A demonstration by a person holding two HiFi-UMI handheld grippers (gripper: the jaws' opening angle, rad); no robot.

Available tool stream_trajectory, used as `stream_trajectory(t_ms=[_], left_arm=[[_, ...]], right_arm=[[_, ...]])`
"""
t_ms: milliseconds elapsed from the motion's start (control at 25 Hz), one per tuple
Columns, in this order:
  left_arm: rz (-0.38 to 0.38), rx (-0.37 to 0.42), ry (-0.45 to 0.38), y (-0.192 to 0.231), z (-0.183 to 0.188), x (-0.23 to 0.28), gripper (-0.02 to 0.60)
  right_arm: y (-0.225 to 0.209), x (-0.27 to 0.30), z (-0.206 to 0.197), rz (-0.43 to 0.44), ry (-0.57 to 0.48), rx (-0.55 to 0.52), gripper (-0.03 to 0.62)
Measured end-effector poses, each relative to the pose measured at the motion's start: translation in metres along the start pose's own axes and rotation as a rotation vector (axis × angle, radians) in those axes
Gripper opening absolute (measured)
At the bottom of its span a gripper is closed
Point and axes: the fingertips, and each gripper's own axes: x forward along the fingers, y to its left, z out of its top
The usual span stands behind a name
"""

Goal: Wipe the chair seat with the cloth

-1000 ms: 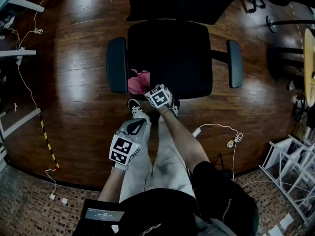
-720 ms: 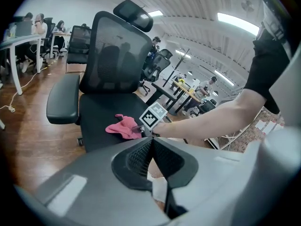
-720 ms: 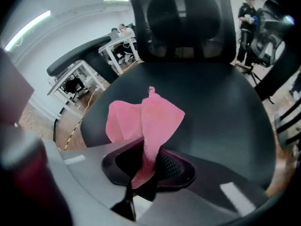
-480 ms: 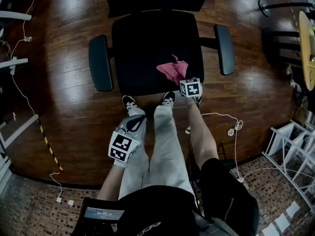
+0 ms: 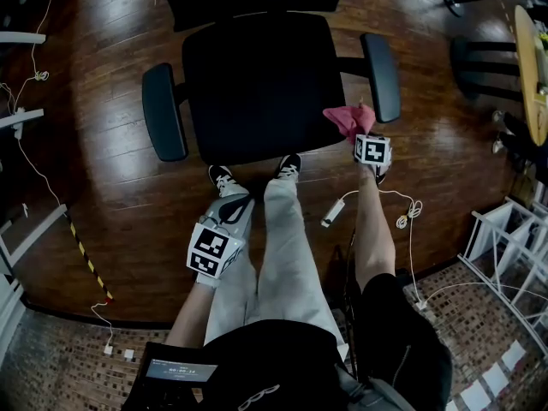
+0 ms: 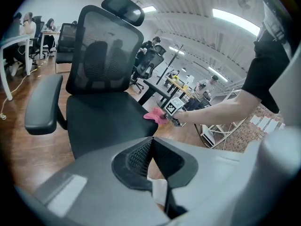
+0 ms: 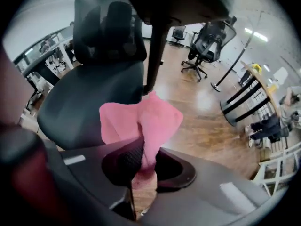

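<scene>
just right gripper pinching pink cloth

Cloth at right front corner of chair seat (just beside armrest), left gripper well apart.

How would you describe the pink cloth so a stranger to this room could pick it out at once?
Find the black office chair on the wooden floor. At its seat's front corner, by the armrest on the person's right, the right gripper is shut on the cloth. It is the only pink, crumpled thing amid black and brown.
</scene>
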Motion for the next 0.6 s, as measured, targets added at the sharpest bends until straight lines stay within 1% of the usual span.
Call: stream_trajectory(t_ms=[160, 240, 320, 480, 600], left_arm=[[-0.004, 0.005, -0.002, -0.002, 0.003, -0.001, -0.007], [-0.003, 0.006, -0.002, -0.001, 0.003, -0.002, -0.007], [0.000, 0.005, 0.000, 0.001, 0.003, -0.003, -0.006], [0.000, 0.006, -0.002, 0.001, 0.003, -0.004, -0.007], [0.000, 0.001, -0.001, 0.002, -0.001, -0.007, -0.008]], right_arm=[[-0.043, -0.018, -0.016, -0.100, 0.010, 0.075, 0.060], [-0.046, -0.022, -0.019, -0.104, 0.005, 0.089, 0.060], [-0.028, -0.018, -0.017, -0.057, 0.001, 0.059, 0.060], [0.043, -0.002, -0.006, 0.078, -0.009, -0.040, 0.060], [0.094, 0.004, 0.005, 0.103, -0.004, -0.090, 0.060]])
